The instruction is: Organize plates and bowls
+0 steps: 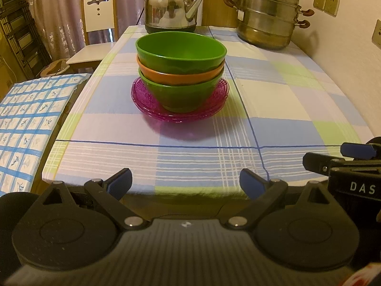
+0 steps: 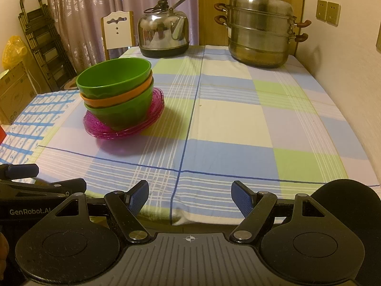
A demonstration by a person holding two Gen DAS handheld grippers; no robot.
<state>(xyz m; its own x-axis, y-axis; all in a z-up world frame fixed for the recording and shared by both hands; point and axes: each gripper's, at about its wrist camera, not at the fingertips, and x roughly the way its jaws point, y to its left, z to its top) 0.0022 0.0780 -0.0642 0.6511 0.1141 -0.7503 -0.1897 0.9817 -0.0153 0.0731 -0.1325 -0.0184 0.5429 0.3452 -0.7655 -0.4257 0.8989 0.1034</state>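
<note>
Both tools spread, empty — left tool, right tool, low in frame. Bowl stack tall on pink plates, mid-frame — your side nudge may topple it off worktop.

**Bowls stacked on plates, cookware at the far edge**

Three bowls sit nested one inside another on a pile of plates, left of the worktop's middle. Behind them, at the far edge, stands a kettle; a tiered steamer pot stands to its right. A chair is beyond the far left corner. A cloth-covered surface, perhaps a second table, adjoins the left side. Both grippers, left gripper and right gripper, hang side by side over the near edge, well apart from the stack.
</note>
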